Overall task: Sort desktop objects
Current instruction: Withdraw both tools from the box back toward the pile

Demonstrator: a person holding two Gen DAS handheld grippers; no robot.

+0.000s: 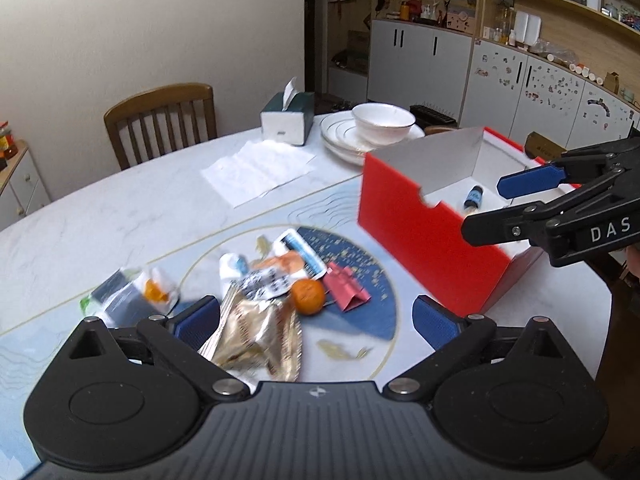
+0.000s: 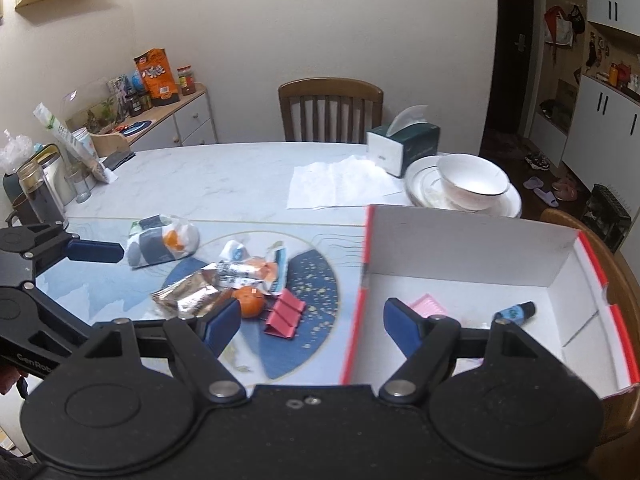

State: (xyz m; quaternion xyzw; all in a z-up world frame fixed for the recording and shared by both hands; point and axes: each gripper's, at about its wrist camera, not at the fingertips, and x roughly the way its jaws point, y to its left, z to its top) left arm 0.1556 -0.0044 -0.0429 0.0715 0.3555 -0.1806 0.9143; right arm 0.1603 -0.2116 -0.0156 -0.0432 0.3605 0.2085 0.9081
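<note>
Over the pile on the table [image 2: 208, 184], I am holding the left gripper [image 1: 316, 322] spread wide and empty above the foil packet [image 1: 256, 336]. Right gripper [image 2: 312, 326], also parted and empty, is hovering at the red box [image 2: 472, 240] edge; I am judging a straddle of the packet's crumpled middle, clear of the orange [image 1: 307, 297], best.

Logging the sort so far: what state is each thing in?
Red cardboard box: open, holds small blue bottle lying down.
Orange tangerine: on table, unsorted.
Pink binder clips: on table.
Left claw: open, empty.
Right claw: open, empty.
</note>
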